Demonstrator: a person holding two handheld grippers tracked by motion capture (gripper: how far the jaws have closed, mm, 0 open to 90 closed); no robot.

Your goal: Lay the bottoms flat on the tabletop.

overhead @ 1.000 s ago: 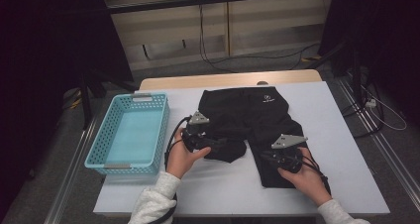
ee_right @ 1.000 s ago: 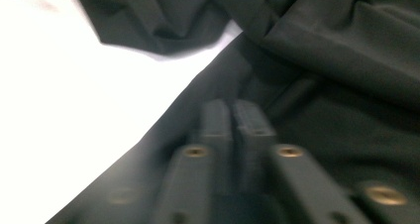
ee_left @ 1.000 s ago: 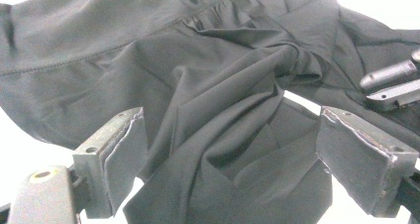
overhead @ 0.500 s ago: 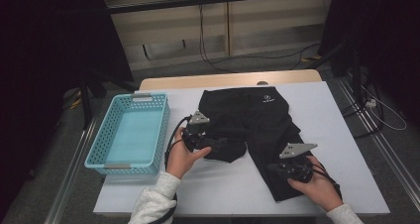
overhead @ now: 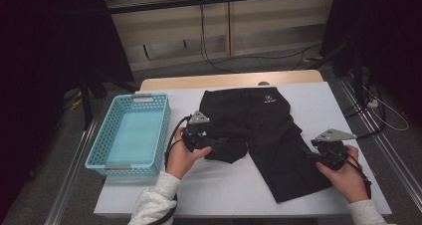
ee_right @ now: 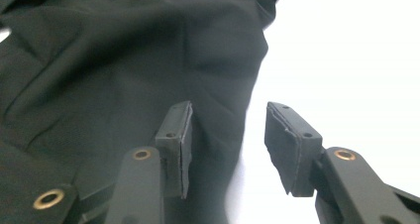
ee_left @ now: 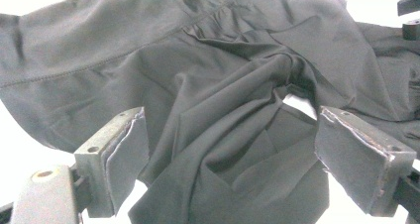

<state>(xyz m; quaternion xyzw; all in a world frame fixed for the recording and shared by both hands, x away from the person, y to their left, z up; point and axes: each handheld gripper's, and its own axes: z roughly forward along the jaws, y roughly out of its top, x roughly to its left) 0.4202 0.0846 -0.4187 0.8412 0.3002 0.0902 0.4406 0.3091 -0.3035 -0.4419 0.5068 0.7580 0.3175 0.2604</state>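
Over the black shorts (overhead: 268, 130), the left gripper (ee_left: 228, 159) stands spread wide, apparently unpinched, while the right gripper (ee_right: 228, 144) has just been opening, its jaws apart astride the hem.

black shorts (overhead: 263, 130), blue basket (overhead: 130, 135), white table (overhead: 229, 185)

small white logo on shorts (overhead: 269, 97), unreadable
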